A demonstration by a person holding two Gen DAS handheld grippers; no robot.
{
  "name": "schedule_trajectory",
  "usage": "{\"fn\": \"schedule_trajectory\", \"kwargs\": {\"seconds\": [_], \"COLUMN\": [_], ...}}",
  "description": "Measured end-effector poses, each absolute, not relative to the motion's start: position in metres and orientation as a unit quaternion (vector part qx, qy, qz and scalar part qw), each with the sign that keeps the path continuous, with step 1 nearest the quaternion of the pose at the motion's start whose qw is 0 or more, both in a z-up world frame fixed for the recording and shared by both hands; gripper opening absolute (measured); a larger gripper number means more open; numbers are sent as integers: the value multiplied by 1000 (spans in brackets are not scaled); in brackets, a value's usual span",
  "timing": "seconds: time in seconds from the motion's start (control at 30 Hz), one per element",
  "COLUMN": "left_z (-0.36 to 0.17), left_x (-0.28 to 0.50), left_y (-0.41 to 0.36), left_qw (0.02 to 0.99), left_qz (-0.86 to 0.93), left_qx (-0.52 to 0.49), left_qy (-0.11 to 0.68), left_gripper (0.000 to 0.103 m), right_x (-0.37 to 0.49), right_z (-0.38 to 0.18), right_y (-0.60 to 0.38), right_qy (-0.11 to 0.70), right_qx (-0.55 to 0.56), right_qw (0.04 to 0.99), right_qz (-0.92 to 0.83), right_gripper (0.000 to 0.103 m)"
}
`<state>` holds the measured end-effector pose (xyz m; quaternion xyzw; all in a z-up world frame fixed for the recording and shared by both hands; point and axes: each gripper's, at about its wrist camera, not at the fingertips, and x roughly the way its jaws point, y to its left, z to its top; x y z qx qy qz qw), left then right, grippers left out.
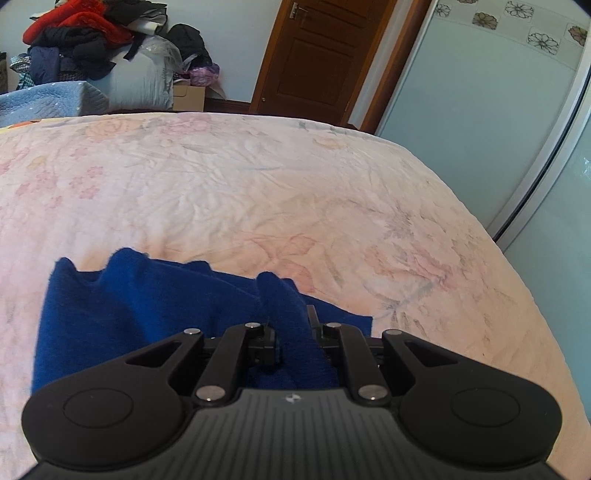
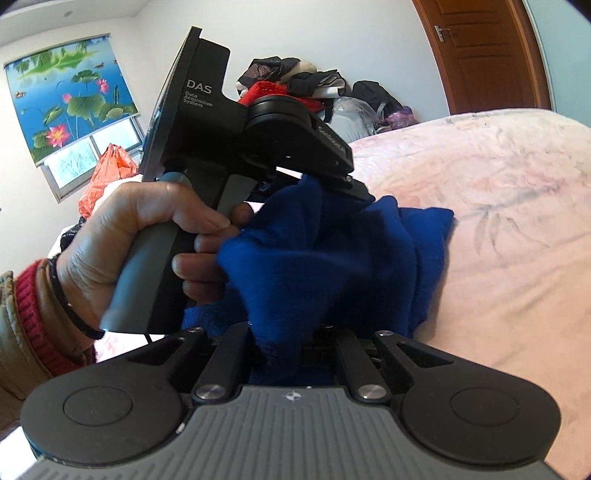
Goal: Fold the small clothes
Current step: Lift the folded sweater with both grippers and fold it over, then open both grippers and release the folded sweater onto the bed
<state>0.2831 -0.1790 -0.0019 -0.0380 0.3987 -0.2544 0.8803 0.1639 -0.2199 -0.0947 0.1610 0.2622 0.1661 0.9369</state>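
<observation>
Both claws are clamped on the same blue cloth, a fleece-like piece, over the bed with the pale floral sheet.

Left gripper: jaws pinched nearly together, a ridge of blue fabric pinned between them and running back toward the body of the tool. The rest of the cloth spreads forward and to the left of the claw in the left wrist view, lying on the sheet with a ragged, bunched far edge. A flat strip of it also pokes out to the right of the jaws.

Right gripper: jaws closed down too, a thick fold of the cloth caught between them. From there the fabric rises in a crumpled mass up to the left gripper, seen side-on above it. So the cloth hangs bunched between the two claws, its right side draped down onto the sheet.

The person's left hand wraps the grey handle of the left tool; its fingertips touch the blue fabric's edge. A red cuff and a dark band show at the wrist.

Background: clothes pile beyond the bed, wooden door, lotus-print blind over the window.
</observation>
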Motion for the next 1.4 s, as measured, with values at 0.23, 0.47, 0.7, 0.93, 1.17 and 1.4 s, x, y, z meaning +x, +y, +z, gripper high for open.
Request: {"fn": "schedule_trajectory", "kwargs": {"seconds": [0.23,0.47,0.7,0.93,1.17,1.4], "left_z": [-13,0,42,28,11,-1], "left_x": [285,282,271,246,194,165], "left_y": [-188,-184,-171,-130,-119,-132], "left_qw": [862,867,902,916,919,909], "left_qz": [-272,-276,-263,-195,-189,-222], "left_qx": [-45,-60,-64,-6,51,97], "left_qy": [425,410,336,351,342,340], "left_gripper": [11,52,86,86,86,86], "right_x": [170,169,153,194,281,294], "right_z": [-112,-125,-109,-75,-86,-88], "right_y": [-238,-268,-285,-308,-298,-289], "right_qy": [301,323,317,260,298,297], "right_qx": [228,296,245,231,245,215], "right_qw": [910,881,899,922,904,918], "right_qz": [173,177,177,169,184,150], "right_gripper": [13,46,56,69,66,7]}}
